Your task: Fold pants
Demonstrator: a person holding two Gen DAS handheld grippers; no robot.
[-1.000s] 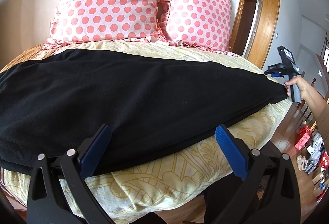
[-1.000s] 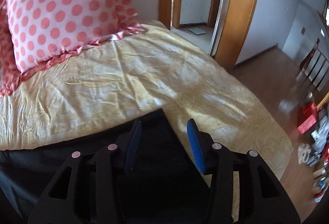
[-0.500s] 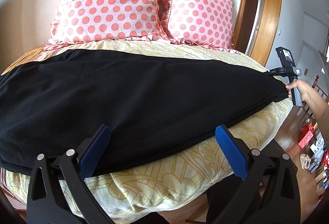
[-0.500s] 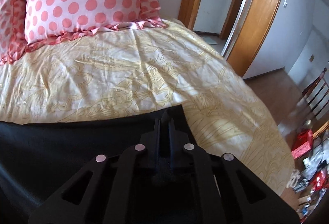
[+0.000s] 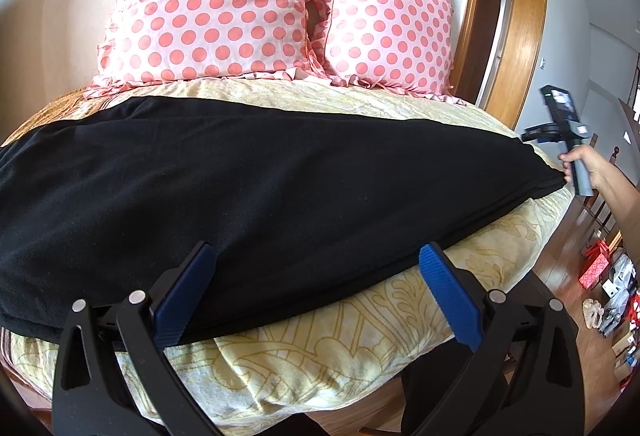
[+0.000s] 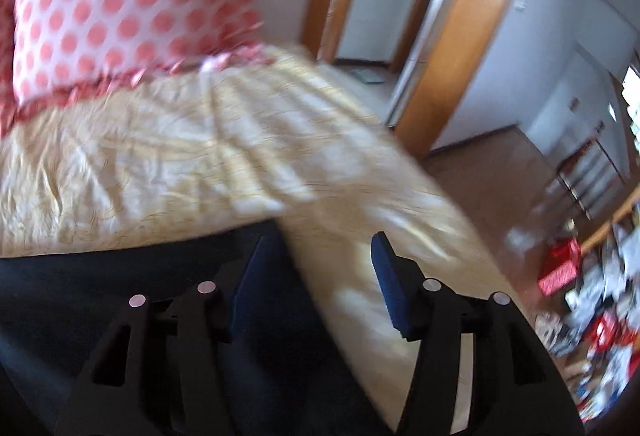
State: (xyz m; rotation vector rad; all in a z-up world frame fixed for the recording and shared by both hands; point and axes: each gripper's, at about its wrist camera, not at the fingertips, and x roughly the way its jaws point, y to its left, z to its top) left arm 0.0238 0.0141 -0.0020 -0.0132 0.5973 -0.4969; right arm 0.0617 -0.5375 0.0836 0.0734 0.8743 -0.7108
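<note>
Black soft-knit pants lie flat and smooth, stretched along the yellow patterned bedspread's near edge. Left gripper gapes wide over the fabric; right gripper spread too, gripping nothing.

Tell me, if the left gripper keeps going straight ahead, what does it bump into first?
Probably the black pants. The left gripper is open and aimed across their near edge on the yellow bedspread, so the cloth comes first. The polka-dot pillows sit far behind. Depth is hard to judge.
</note>
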